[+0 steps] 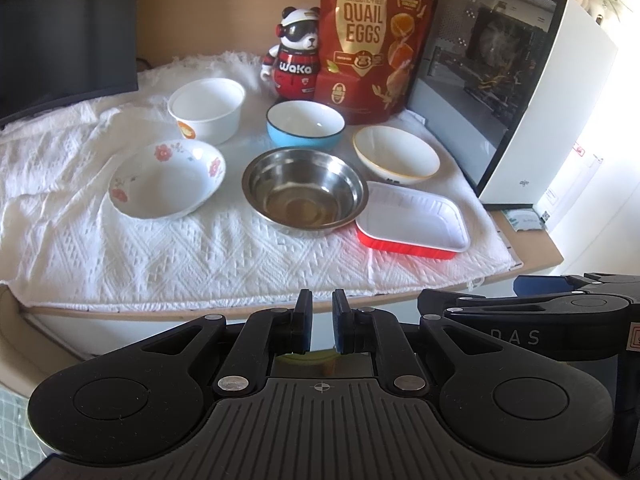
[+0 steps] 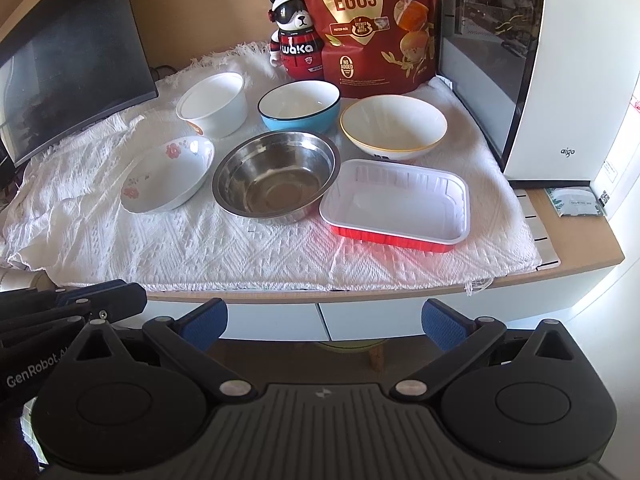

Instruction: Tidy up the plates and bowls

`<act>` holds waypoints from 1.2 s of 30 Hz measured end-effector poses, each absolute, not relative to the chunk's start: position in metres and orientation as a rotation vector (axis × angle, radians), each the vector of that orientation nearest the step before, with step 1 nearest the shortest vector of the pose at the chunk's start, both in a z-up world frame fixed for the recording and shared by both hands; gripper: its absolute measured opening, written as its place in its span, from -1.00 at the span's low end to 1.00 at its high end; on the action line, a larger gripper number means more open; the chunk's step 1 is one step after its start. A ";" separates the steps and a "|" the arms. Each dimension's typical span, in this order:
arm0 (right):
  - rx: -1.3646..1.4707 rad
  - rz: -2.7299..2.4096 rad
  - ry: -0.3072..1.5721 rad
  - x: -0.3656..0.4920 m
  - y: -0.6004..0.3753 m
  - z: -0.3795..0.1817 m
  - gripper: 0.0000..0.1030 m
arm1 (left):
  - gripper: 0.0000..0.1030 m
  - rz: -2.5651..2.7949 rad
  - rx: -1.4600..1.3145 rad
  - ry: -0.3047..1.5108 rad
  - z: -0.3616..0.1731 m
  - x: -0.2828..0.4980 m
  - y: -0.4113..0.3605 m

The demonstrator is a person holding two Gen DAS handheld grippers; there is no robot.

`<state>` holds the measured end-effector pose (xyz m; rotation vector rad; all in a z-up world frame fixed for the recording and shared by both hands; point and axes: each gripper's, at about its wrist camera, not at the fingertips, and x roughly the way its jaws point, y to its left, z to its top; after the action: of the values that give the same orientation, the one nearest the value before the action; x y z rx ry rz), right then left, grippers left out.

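On a white cloth (image 1: 200, 256) stand a steel bowl (image 1: 305, 190) (image 2: 276, 176), a flowered bowl (image 1: 167, 178) (image 2: 168, 174), a white tub (image 1: 207, 109) (image 2: 213, 104), a blue bowl (image 1: 306, 126) (image 2: 299, 109), a yellow-rimmed white bowl (image 1: 396, 156) (image 2: 394, 126) and a red foil tray (image 1: 412, 220) (image 2: 398, 204). My left gripper (image 1: 322, 300) is nearly shut and empty, held before the table's front edge. My right gripper (image 2: 325, 316) is open and empty, also short of the edge, in line with the tray.
A quail-egg bag (image 1: 370, 40) and a panda figure (image 1: 296, 56) stand at the back. A white computer case (image 1: 516, 92) stands at the right, a dark monitor (image 1: 64, 32) at the left. A small packet (image 2: 576, 200) lies by the case.
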<state>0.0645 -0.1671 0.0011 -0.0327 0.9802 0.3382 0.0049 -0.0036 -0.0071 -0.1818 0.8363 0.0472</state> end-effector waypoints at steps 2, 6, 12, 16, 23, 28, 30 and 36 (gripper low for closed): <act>-0.035 0.339 0.979 0.064 -0.167 0.001 1.00 | -0.77 0.044 -0.183 0.835 -0.007 0.005 -0.004; -0.032 0.341 0.984 0.065 -0.166 0.001 1.00 | -0.77 0.041 -0.179 0.837 -0.008 0.007 -0.005; -0.030 0.337 0.986 0.069 -0.168 0.001 1.00 | -0.77 0.040 -0.179 0.839 -0.008 0.008 -0.005; -0.030 0.337 0.988 0.069 -0.168 0.000 1.00 | -0.77 0.040 -0.181 0.845 -0.009 0.010 -0.006; -0.029 0.337 0.996 0.073 -0.168 -0.002 1.00 | -0.77 0.049 -0.191 0.855 -0.012 0.013 -0.002; -0.035 0.342 0.999 0.074 -0.164 -0.004 1.00 | -0.77 0.051 -0.199 0.856 -0.012 0.012 0.000; -0.036 0.343 0.998 0.074 -0.162 -0.004 1.00 | -0.77 0.053 -0.202 0.856 -0.012 0.012 0.001; -0.041 0.341 0.998 0.073 -0.160 -0.004 1.00 | -0.77 0.054 -0.208 0.857 -0.011 0.013 0.003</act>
<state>0.0733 -0.1599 -0.0042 -0.0410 0.9979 0.3407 0.0125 0.0029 -0.0112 -0.2075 0.8572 0.0538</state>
